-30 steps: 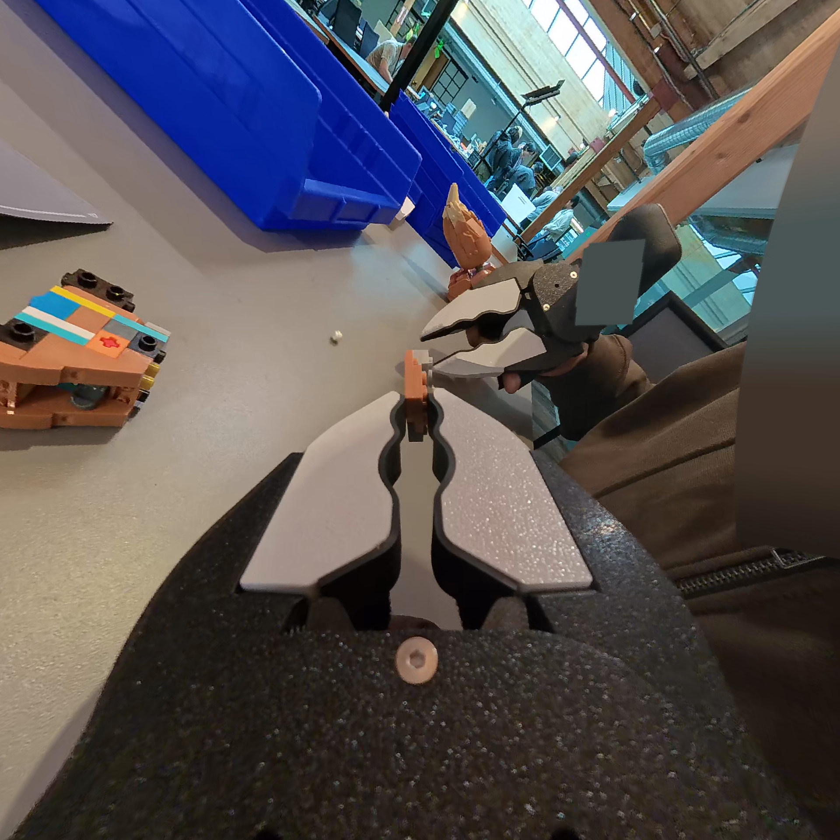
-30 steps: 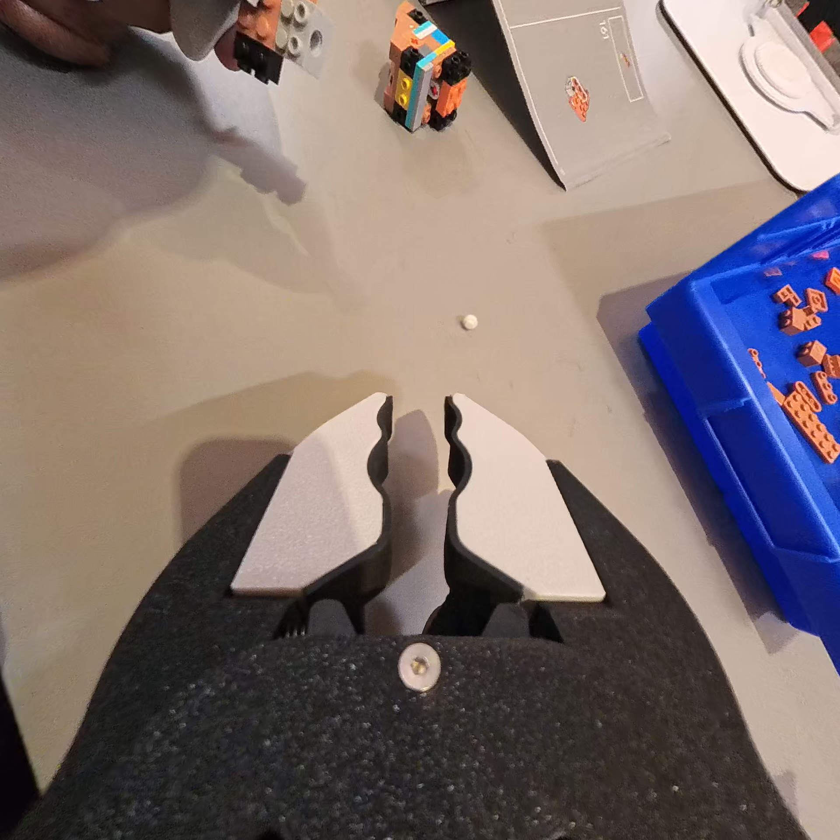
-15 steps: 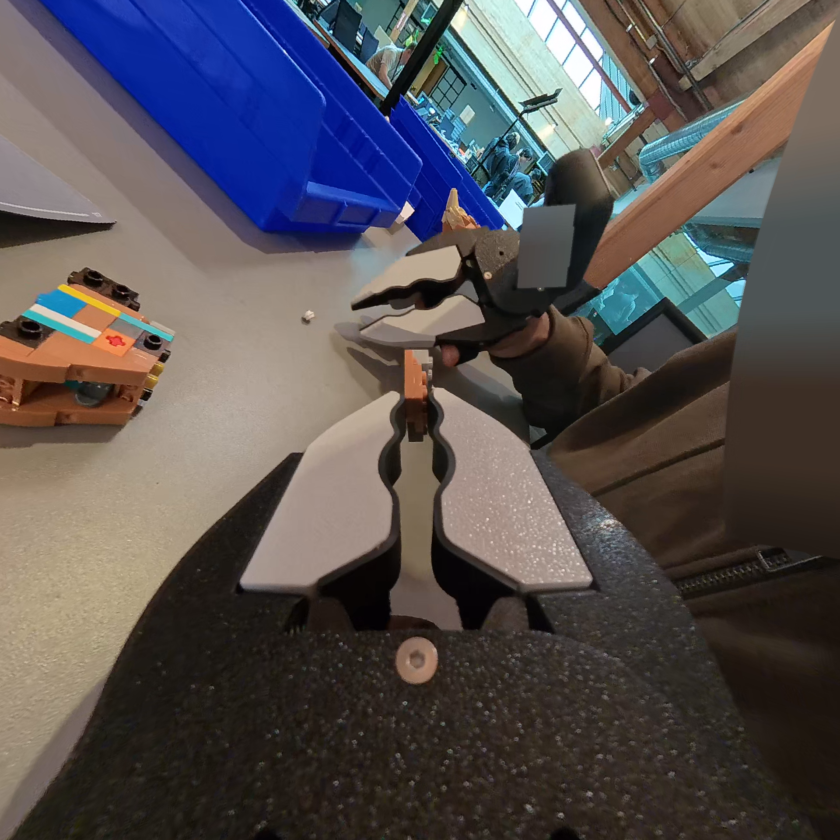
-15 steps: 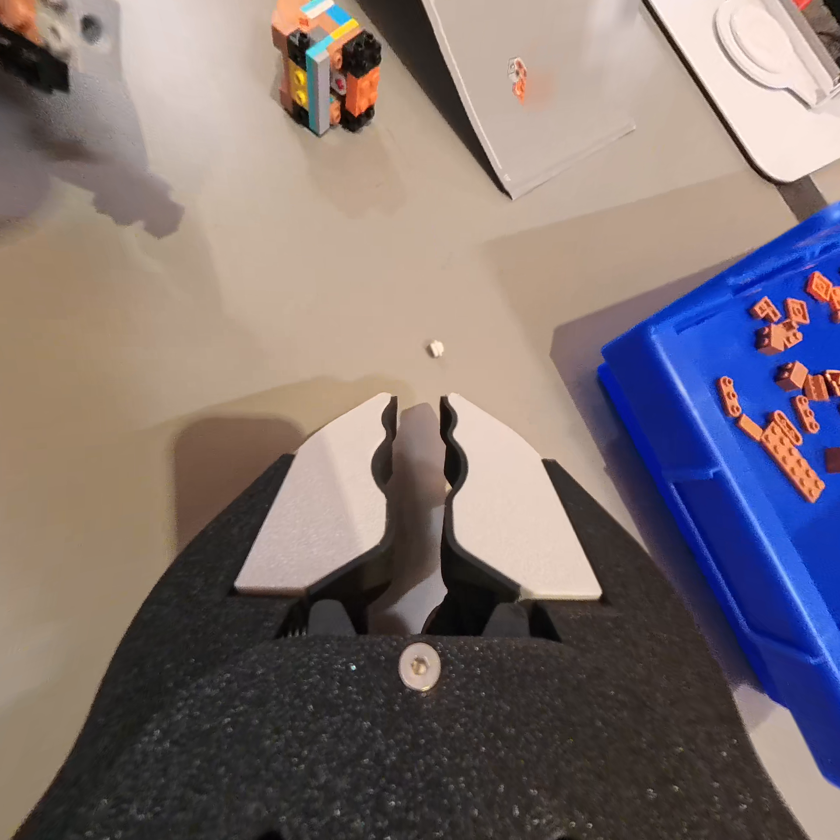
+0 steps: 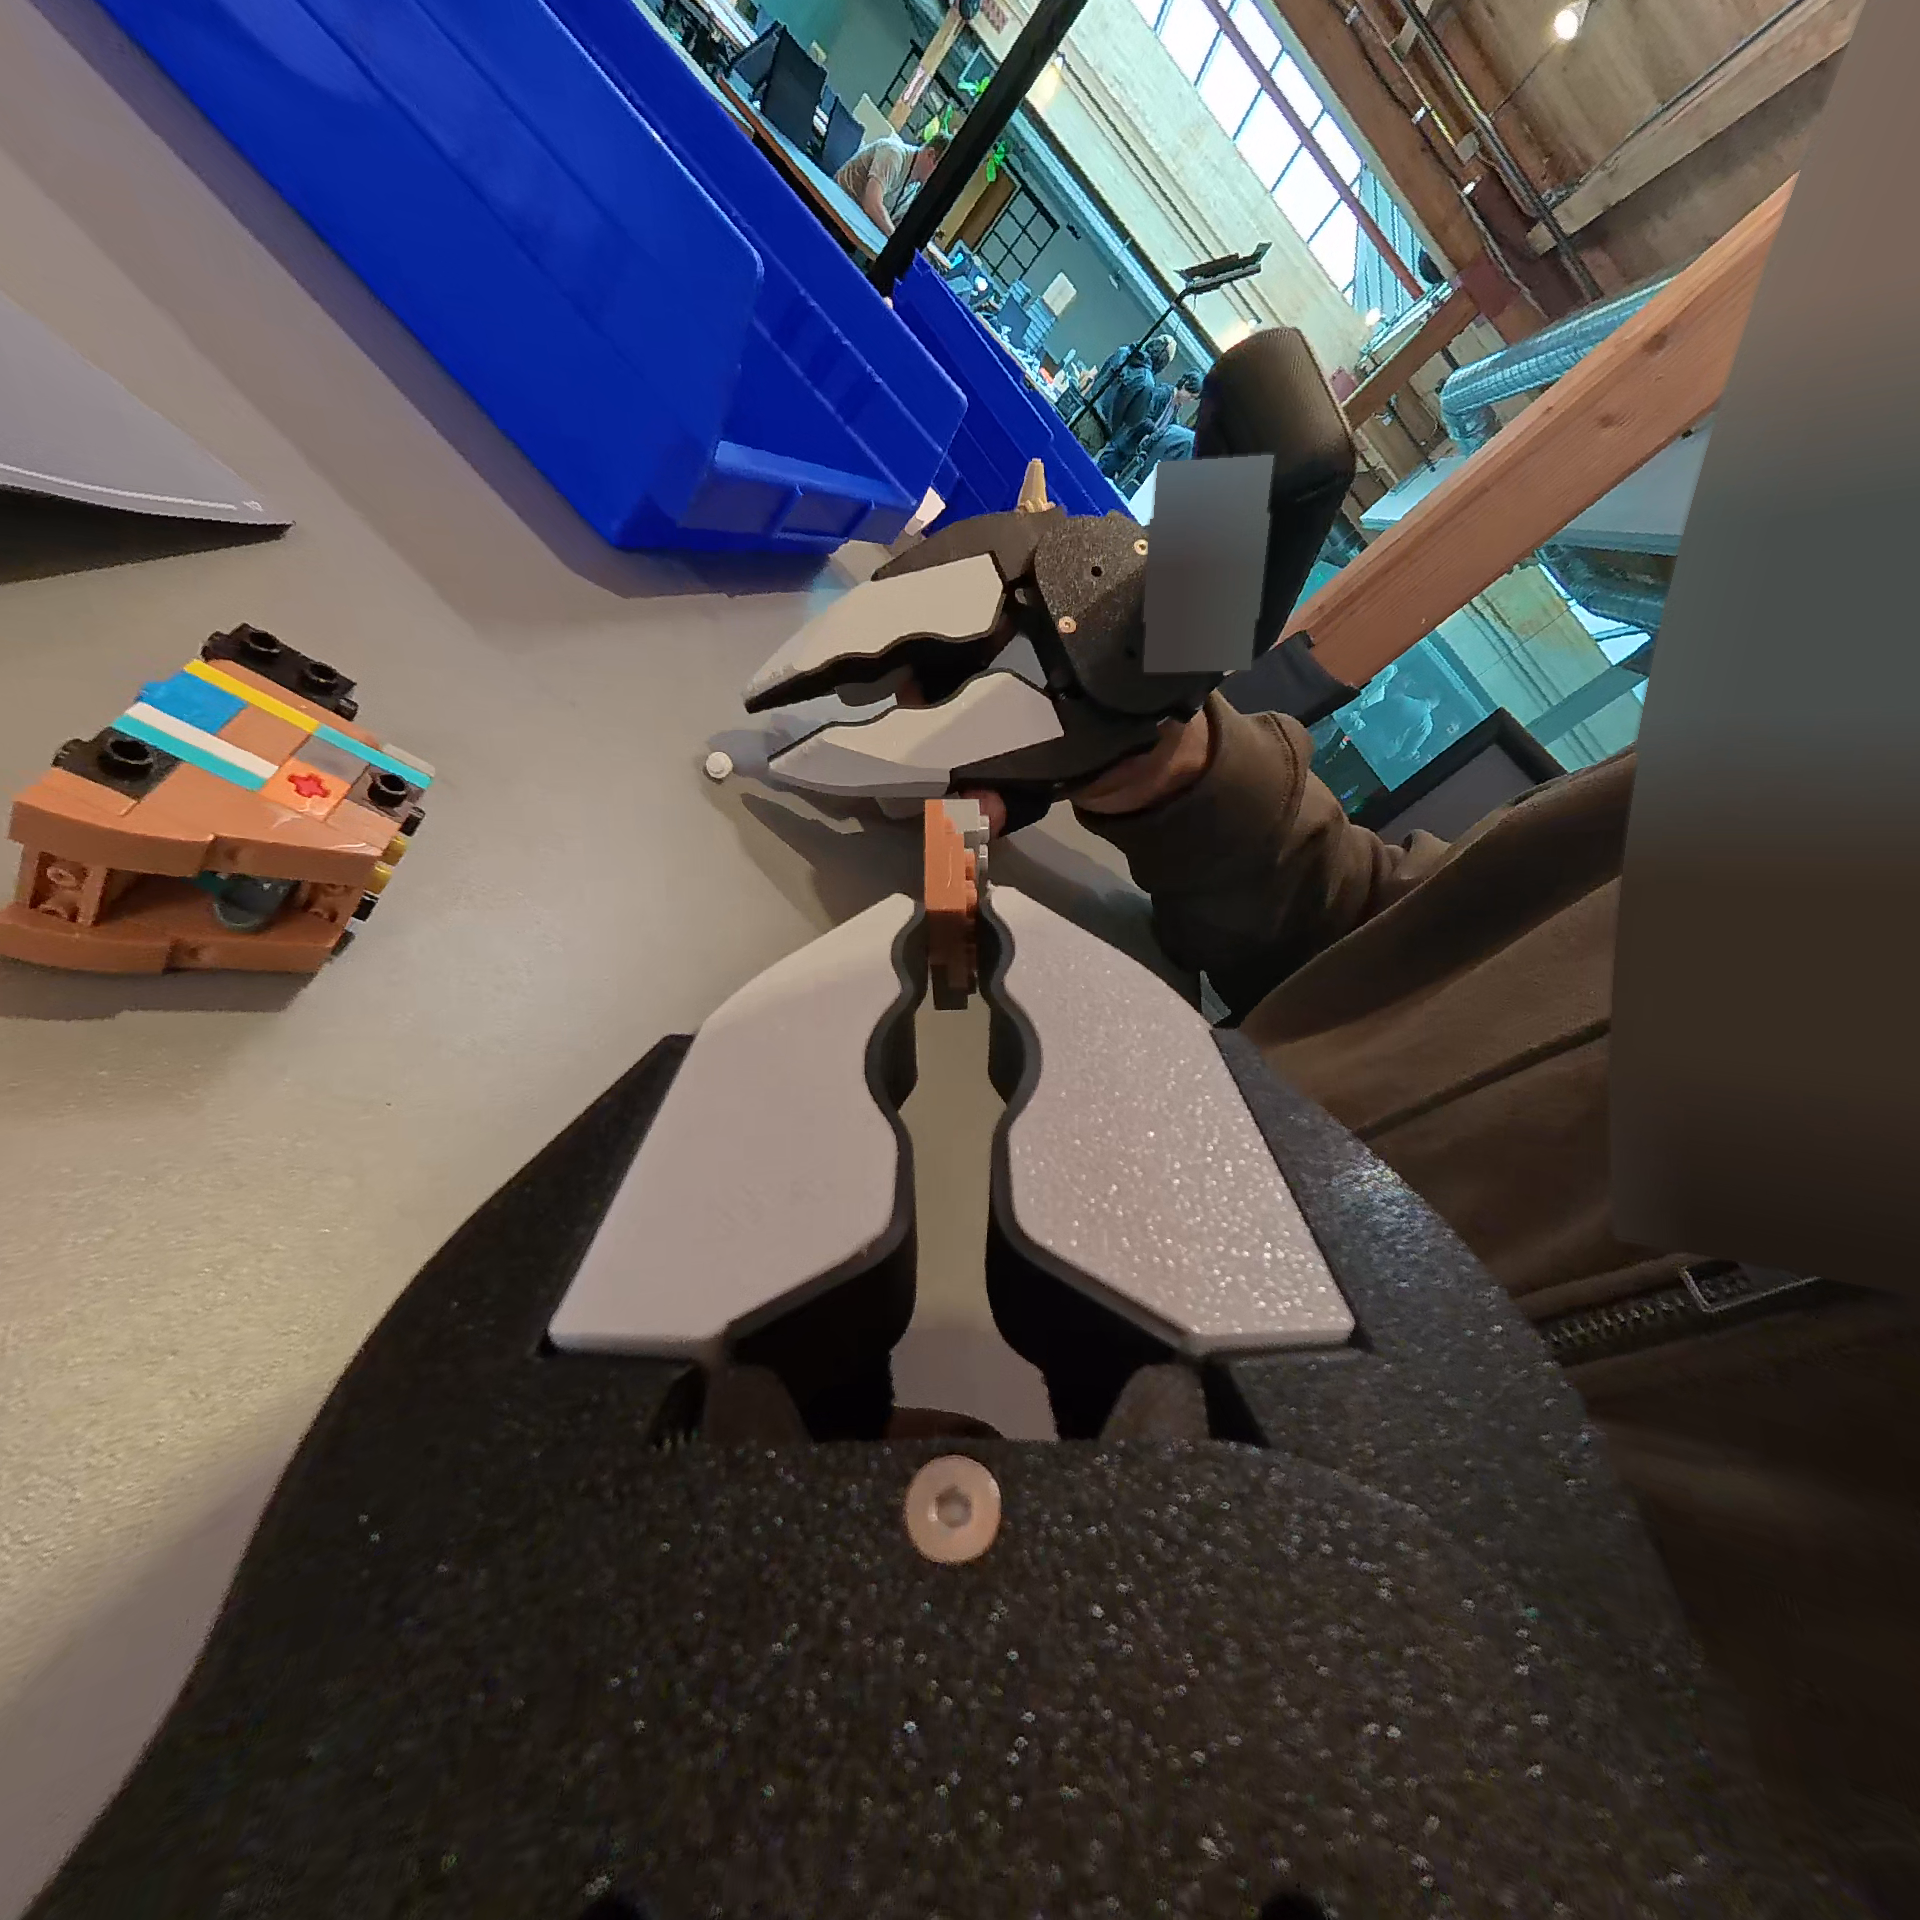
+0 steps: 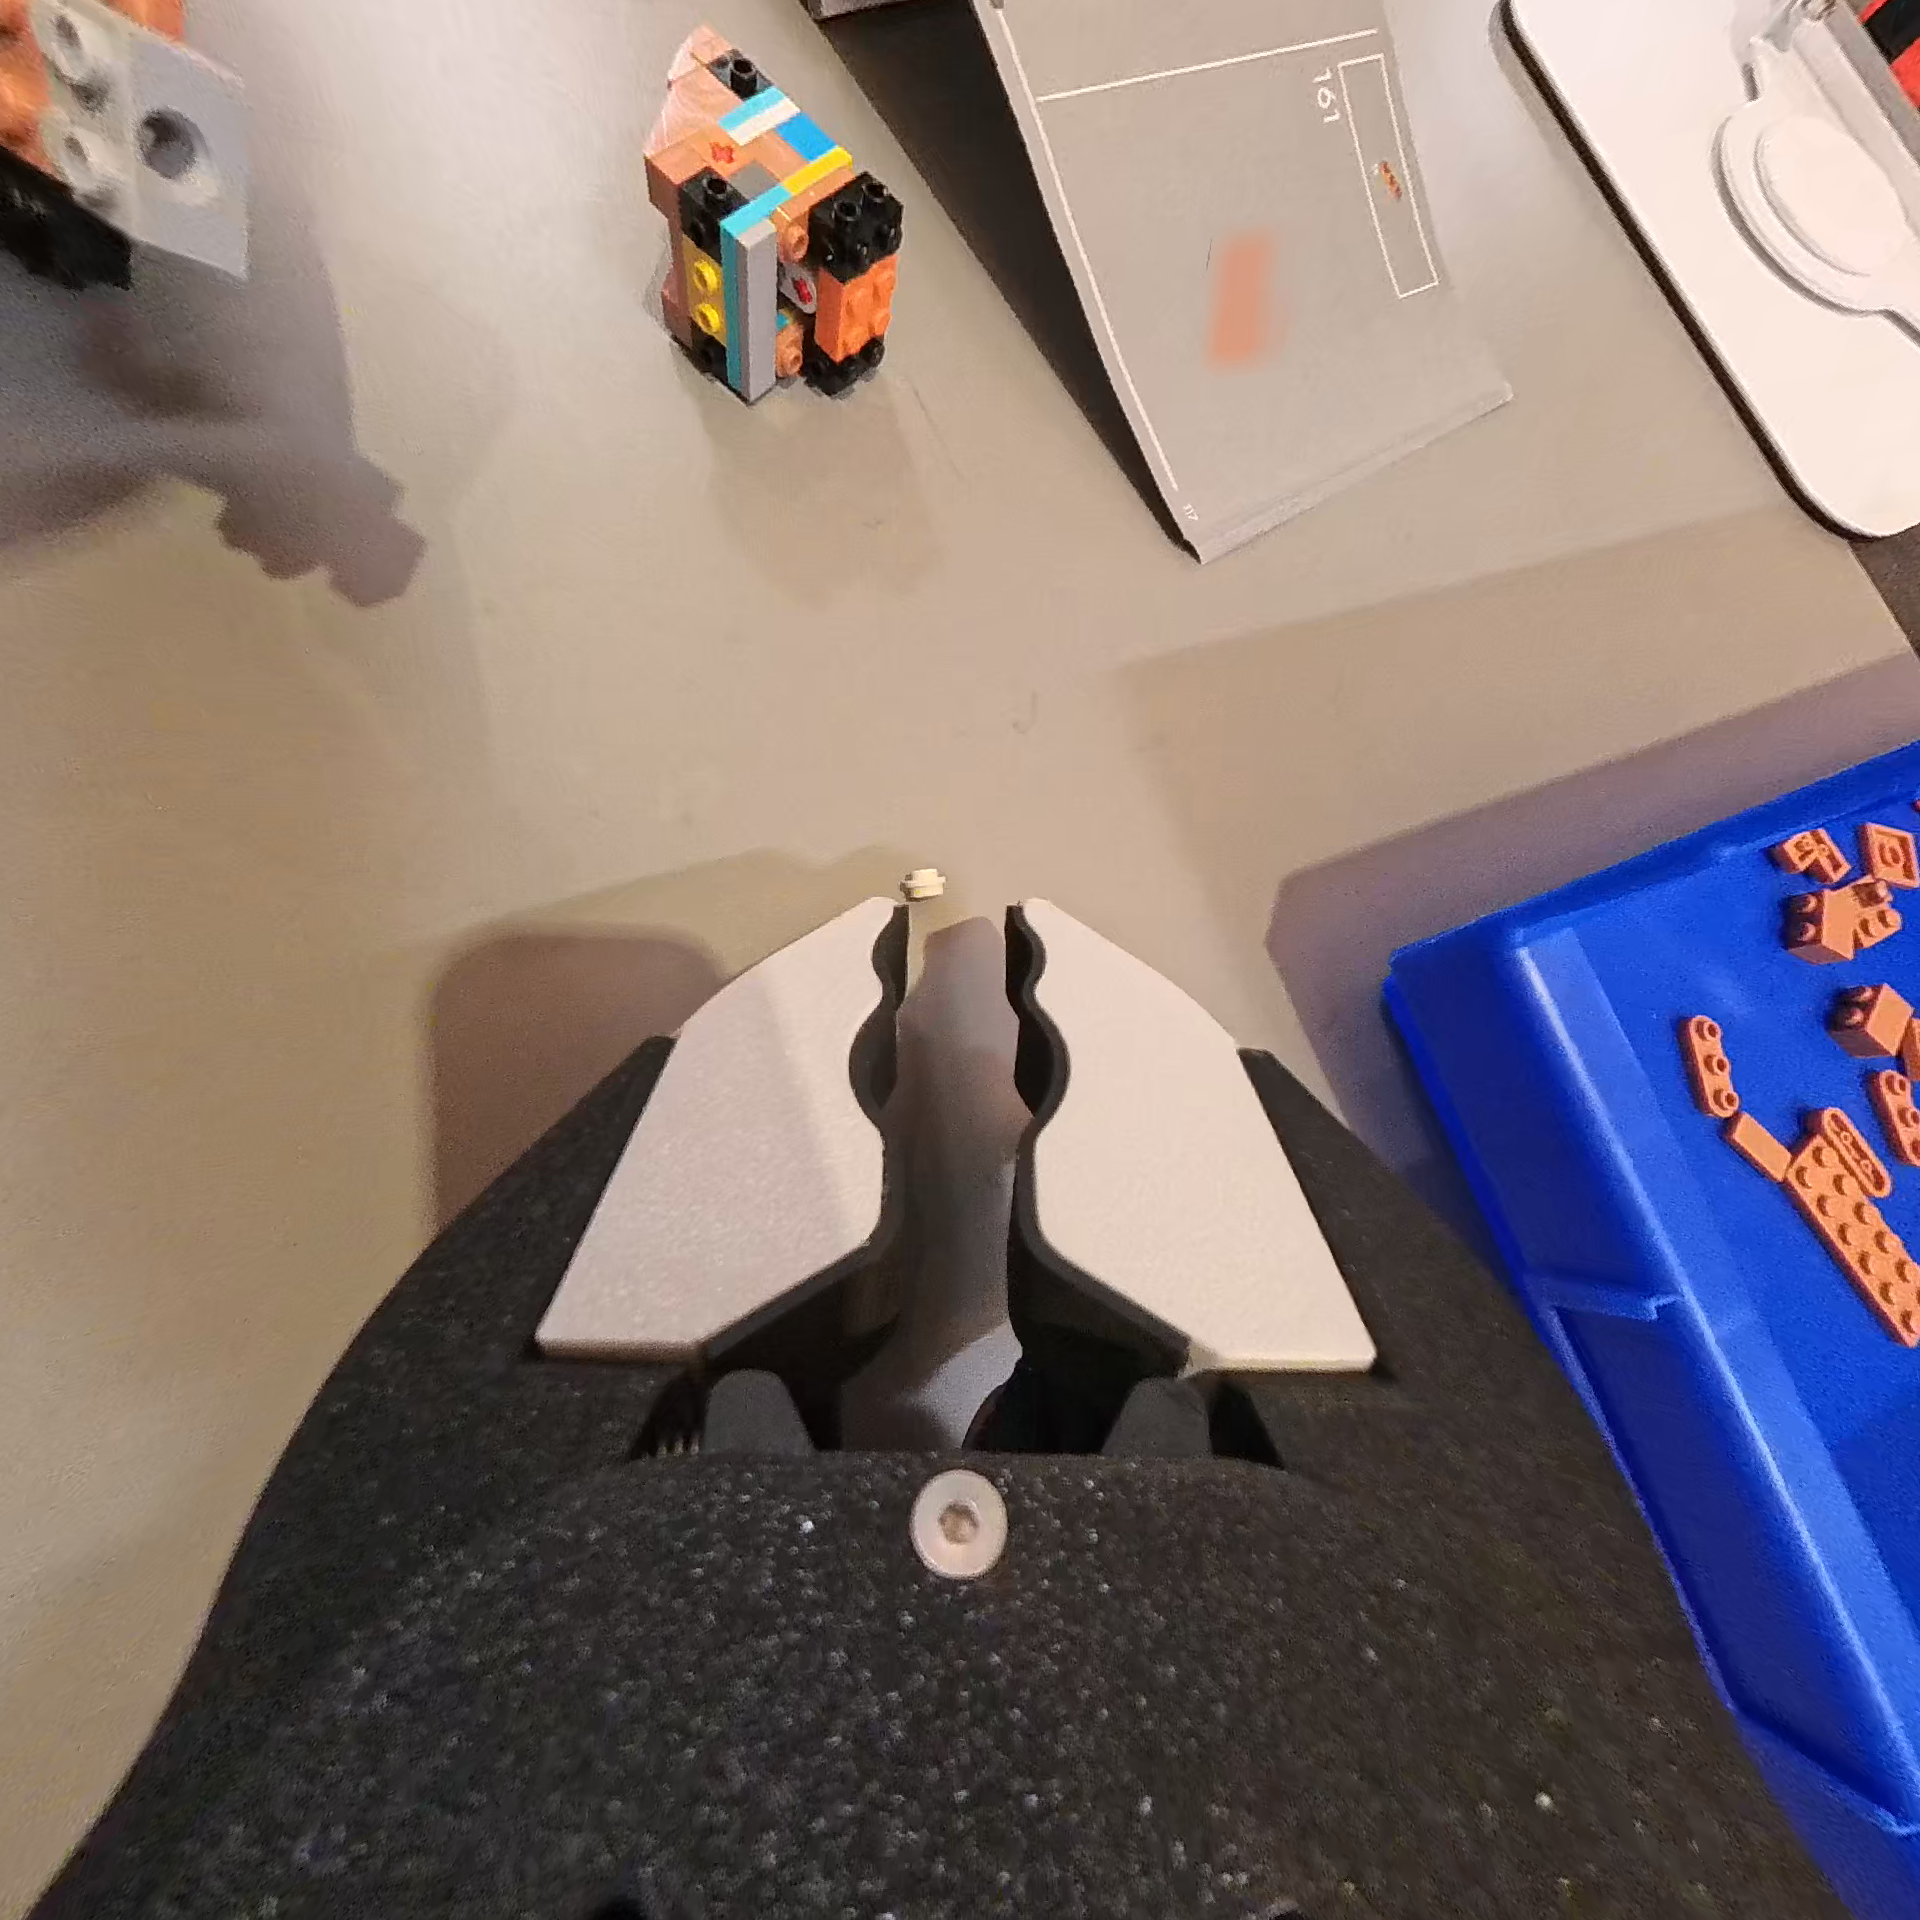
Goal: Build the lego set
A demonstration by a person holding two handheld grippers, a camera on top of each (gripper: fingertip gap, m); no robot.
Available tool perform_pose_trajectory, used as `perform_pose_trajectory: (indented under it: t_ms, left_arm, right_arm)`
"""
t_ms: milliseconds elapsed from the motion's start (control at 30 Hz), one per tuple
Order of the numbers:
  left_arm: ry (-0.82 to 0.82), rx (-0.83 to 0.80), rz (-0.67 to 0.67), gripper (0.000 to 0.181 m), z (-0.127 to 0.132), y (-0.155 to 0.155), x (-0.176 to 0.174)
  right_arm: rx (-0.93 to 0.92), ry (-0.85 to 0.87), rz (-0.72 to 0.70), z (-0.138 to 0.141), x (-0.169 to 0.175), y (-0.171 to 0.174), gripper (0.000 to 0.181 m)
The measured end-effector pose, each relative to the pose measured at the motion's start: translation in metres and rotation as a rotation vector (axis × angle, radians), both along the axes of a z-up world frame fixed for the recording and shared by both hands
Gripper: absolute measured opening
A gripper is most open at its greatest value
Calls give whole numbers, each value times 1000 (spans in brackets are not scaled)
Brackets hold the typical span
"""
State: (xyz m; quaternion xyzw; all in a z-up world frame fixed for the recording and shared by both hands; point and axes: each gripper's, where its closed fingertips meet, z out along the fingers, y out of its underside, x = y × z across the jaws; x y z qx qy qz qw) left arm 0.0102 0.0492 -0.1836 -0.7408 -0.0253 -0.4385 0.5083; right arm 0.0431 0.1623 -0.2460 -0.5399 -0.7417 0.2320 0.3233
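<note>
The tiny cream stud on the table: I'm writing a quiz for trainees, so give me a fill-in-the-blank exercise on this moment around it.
1. The right gripper is ____, its tips just short of the small cream round stud.
2. The left gripper is shut on a small ____ and grey lego piece.
3. The loose brown pieces lie in a ____ bin.
4. The multicoloured lego assembly rests on the ____, held by neither gripper.

Missing words: open; brown; blue; table

Left wrist view skims low across the worktop (image 5: 260, 1195); right wrist view looks steeply down, close. Both show the small stud (image 5: 717, 767) (image 6: 924, 885).
</note>
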Motion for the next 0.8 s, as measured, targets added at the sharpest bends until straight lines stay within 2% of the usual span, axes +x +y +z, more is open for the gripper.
perform_pose_trajectory:
  t_ms: [400, 533, 800]
  left_arm:
    - [2, 3, -2, 8, 0, 0, 0]
    - [-5, 5, -1, 8, 1, -1, 0]
    - [-16, 6, -3, 8, 1, 1, -3]
  right_arm:
    - [6, -9, 76, -1, -11, -10, 13]
    - [-4, -55, 70, -9, -13, -7, 13]
    - [-25, -41, 43, -7, -7, -3, 11]
